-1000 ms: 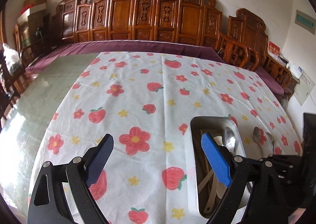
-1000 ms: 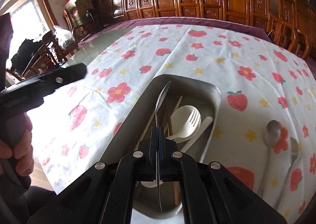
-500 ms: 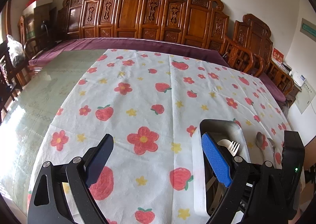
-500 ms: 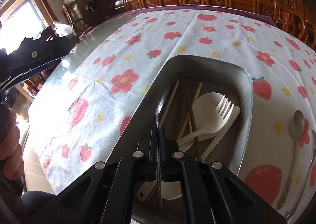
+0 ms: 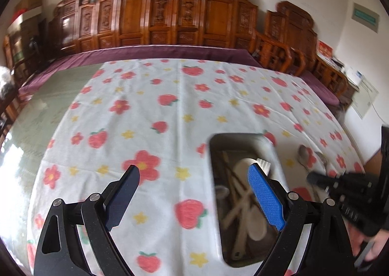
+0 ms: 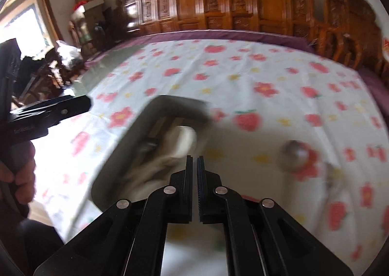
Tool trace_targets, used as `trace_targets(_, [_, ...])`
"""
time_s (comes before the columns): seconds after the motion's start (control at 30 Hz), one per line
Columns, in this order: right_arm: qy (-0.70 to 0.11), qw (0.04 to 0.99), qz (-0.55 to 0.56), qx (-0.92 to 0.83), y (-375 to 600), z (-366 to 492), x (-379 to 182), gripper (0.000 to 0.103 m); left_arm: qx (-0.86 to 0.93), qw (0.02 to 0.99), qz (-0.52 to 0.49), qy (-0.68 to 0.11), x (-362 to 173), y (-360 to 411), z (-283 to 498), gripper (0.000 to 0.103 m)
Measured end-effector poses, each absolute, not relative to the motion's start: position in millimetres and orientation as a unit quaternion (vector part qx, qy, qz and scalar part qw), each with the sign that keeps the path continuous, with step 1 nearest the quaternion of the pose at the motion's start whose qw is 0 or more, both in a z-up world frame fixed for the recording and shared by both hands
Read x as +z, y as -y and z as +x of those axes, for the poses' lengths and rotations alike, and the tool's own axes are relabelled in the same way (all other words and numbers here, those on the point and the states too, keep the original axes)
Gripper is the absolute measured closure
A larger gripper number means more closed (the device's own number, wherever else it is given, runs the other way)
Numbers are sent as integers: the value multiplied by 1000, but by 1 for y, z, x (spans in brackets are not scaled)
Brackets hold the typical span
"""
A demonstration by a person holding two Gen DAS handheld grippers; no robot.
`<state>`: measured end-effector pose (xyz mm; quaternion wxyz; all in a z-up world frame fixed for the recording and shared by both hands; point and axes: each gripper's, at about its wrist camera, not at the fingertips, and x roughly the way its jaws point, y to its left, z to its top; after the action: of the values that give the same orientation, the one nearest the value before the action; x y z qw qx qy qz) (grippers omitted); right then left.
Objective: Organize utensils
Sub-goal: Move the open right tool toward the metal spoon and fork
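right gripper [image 6: 195, 173]: fingers nearly closed, a thin gap between them, nothing held. left gripper [image 5: 194, 193]: fingers wide apart, empty, over the flower-and-strawberry cloth on the bench [image 5: 170, 110]. the rectangular grey metal tray [image 6: 116, 154] holds pale plastic cutlery [image 5: 245, 205]. two silver metal spoons [image 6: 295, 154] lie on the cloth just right of the tray. judged next: right gripper to open its fingers, straddle one spoon's handle, lower until close to the cloth, then close squarely.

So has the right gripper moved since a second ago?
Yes. The right gripper, shut and empty, has pulled back from over the metal tray toward the spoons on its right; the metal utensil it held is gone from its jaws.
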<state>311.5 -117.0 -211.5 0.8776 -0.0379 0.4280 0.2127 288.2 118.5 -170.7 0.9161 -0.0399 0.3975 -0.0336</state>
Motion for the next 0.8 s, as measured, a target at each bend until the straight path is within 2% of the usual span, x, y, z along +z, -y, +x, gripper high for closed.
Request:
trace_targets(0.07, [-424, 885, -46, 189, 144, 310, -211, 94, -47, 916, -27, -398, -172, -101, 287, 16])
trace_targets(0.13, [-425, 888, -51, 169, 166, 311, -216, 80, -60, 915, -18, -398, -173, -86, 285, 16])
trace_targets(0.2, [-433, 888, -57, 143, 189, 313, -224, 77, -72, 915, -8, -397, -174, -71, 283, 16])
trace_targets(0.47, [-490, 868, -28, 78, 251, 329, -273, 77, -102, 914, 4, -393, -178, -25, 275, 16])
trace_targets(0.8, [-516, 853, -40, 71, 242, 343, -289, 78, -137, 905, 30, -402, -192, 26, 268, 16])
